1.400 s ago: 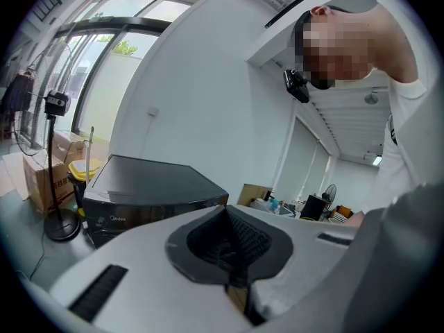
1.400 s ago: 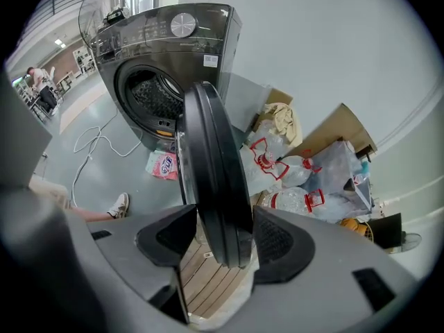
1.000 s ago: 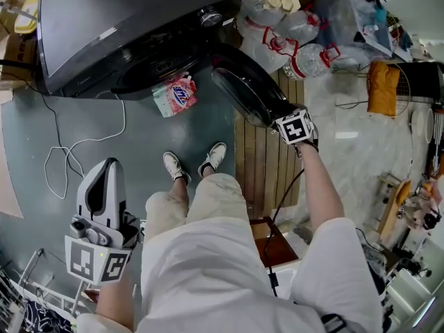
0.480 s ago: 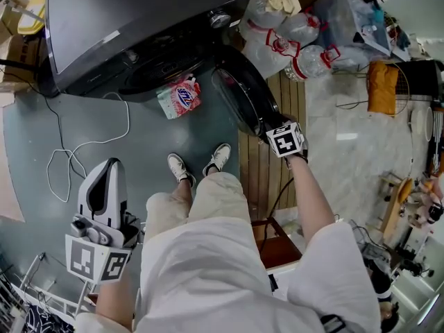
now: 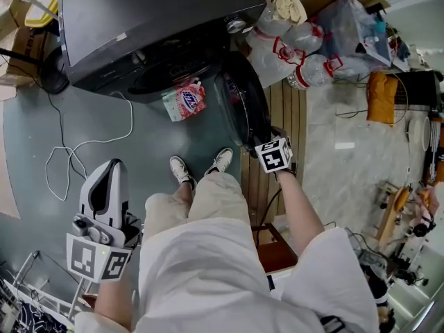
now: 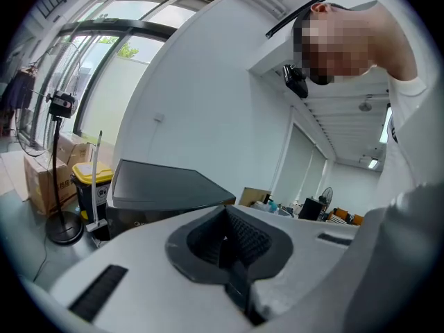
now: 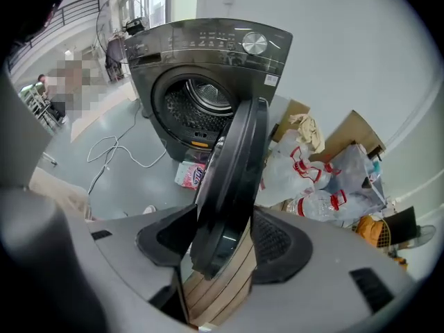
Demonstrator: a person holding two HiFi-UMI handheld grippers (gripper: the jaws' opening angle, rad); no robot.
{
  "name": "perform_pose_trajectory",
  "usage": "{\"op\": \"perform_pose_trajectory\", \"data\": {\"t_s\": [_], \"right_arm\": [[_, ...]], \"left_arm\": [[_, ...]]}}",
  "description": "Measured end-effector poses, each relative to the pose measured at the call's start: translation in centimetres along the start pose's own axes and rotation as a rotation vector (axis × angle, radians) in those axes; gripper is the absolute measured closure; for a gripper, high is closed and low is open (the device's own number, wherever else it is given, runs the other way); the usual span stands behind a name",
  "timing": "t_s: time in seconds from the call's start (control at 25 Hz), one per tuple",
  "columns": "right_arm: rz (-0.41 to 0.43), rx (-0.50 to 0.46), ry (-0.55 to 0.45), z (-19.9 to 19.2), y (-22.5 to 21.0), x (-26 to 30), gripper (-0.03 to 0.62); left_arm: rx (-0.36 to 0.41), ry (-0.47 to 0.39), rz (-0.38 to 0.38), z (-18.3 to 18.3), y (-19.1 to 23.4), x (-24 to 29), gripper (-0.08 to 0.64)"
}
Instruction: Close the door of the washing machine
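The black washing machine (image 5: 159,26) stands at the top of the head view, and its round drum opening (image 7: 201,103) is uncovered. Its dark door (image 5: 239,103) stands swung out on the right. My right gripper (image 5: 262,141) points steeply down at the door's free edge. In the right gripper view the door rim (image 7: 232,179) sits between the two dark pads, which touch it on both sides; the jaws of the right gripper (image 7: 220,238) have just been opening slightly. My left gripper (image 5: 109,168) hangs at the lower left, far from the machine. In its own view the left gripper (image 6: 225,245) is shut on nothing.
A pink detergent pack (image 5: 186,99) lies on the floor below the drum opening. A white cable (image 5: 76,151) loops across the grey floor on the left. Plastic bags of bottles (image 5: 298,47) and wooden slats (image 5: 281,109) lie right of the door. The person's feet (image 5: 201,166) stand before the machine.
My right gripper has moved left and towards the person with the door rim between its pads, and the door has swung further round. The left gripper has hardly shifted.
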State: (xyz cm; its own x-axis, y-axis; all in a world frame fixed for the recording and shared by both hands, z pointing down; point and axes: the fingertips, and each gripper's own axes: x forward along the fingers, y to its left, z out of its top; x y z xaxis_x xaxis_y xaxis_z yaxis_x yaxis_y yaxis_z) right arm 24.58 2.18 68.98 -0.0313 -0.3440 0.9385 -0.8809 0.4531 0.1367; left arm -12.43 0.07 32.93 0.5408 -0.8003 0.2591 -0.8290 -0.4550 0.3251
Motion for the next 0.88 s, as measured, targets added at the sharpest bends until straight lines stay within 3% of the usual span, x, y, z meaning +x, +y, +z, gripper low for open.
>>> {"op": "perform_pose_trajectory", "data": {"t_s": [0.2,0.6,0.88], "right_arm": [[0.017,-0.064,-0.001,1.0,2.7,0.1,0.337],[0.085,-0.072,0.012,2.8,6.7,-0.3,0.336],[0.061,-0.197,0.000,4.5,9.0,-0.9,0.336]], "left_arm": [[-0.012,-0.016,0.009,0.4,0.9,-0.3,0.556],[-0.052,-0.039,0.029,0.2,2.6,-0.7,0.557],[-0.076,-0.061,0.034,0.5,3.3,-0.9,0.555]]}}
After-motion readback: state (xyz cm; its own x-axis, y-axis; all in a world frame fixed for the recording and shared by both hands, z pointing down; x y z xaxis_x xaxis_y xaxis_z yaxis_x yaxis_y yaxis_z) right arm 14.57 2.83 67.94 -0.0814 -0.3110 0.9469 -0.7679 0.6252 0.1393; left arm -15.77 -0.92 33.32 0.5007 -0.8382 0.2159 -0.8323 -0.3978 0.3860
